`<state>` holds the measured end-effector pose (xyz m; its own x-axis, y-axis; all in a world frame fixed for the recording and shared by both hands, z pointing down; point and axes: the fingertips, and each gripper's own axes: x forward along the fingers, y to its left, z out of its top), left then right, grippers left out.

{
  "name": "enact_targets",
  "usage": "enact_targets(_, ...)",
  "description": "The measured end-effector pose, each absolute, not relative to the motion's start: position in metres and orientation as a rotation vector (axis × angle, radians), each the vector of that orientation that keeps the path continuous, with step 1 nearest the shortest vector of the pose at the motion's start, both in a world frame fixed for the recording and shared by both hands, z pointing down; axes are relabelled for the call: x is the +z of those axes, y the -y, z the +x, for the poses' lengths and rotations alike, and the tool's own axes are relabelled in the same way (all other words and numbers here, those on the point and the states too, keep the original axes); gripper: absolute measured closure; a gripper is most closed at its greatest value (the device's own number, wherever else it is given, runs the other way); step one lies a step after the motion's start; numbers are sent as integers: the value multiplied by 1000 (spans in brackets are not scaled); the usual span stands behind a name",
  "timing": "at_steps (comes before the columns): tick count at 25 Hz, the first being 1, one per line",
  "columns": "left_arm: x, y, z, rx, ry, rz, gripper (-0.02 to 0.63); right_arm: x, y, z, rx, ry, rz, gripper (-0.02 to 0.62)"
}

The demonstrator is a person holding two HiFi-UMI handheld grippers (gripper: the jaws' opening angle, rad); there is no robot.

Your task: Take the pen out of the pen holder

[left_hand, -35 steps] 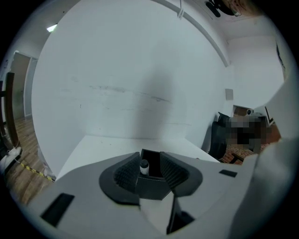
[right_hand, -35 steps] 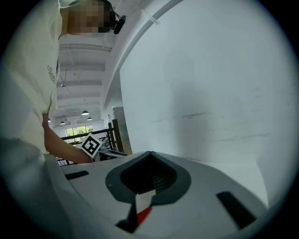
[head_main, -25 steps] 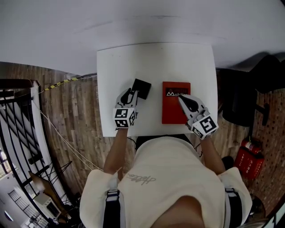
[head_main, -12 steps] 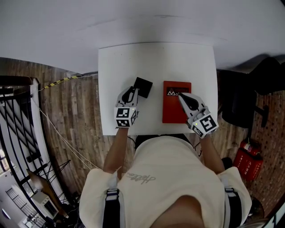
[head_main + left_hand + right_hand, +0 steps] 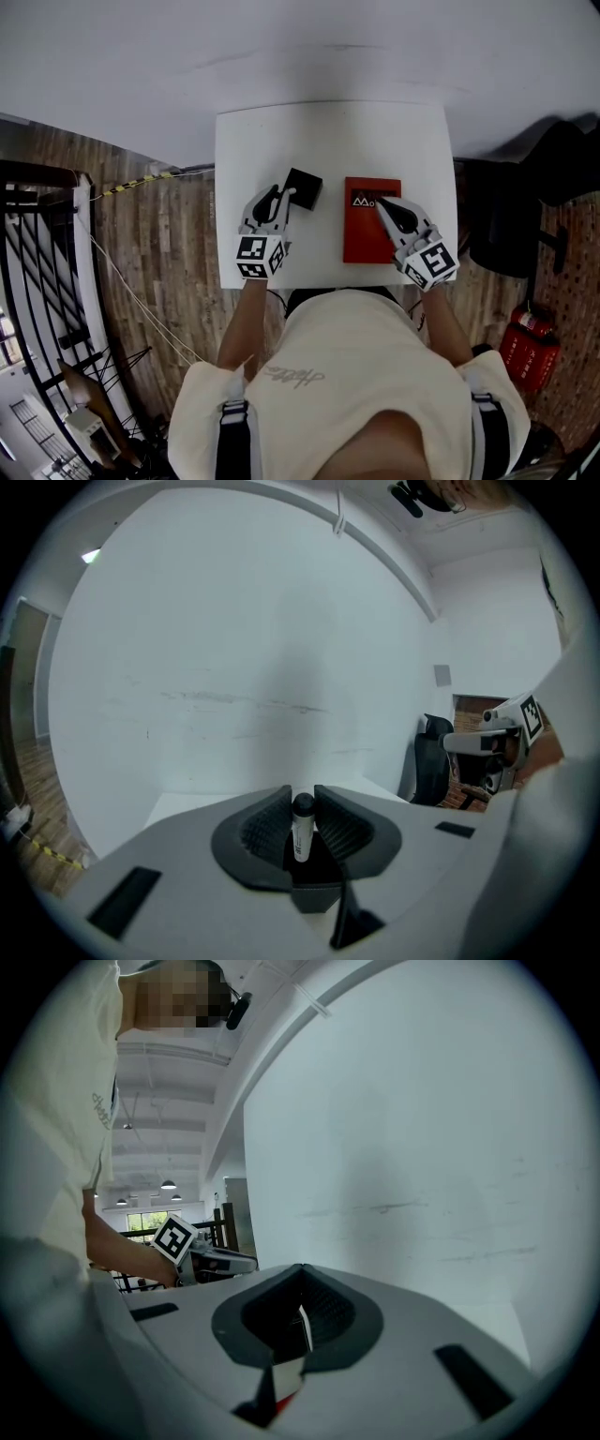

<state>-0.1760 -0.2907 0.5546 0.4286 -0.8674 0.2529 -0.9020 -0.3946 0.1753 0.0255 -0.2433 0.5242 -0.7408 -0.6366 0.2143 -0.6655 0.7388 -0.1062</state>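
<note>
Beside the pen holder [image 5: 303,187], left gripper [image 5: 279,195] pinches the pen [image 5: 302,827] upright between its fingers; right gripper [image 5: 386,210] has fingers together.

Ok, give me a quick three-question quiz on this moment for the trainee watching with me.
1. True or false: the left gripper is shut on the pen.
2. Fill in: the pen holder on the white table is ____ in colour.
3. In the head view, what does the tip of the right gripper show over? A) the red book B) the pen holder C) bare table

Key: 1 true; 2 black; 3 A.
</note>
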Motion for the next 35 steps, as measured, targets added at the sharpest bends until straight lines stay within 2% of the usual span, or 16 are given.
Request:
enact_targets(22,463,279,-180,78,1607,2499,518,486,256,57,136,2817,1129,589)
enact_targets(35,466,276,-179,82,1585,2496,518,480,252,59,101,2825,1143,589)
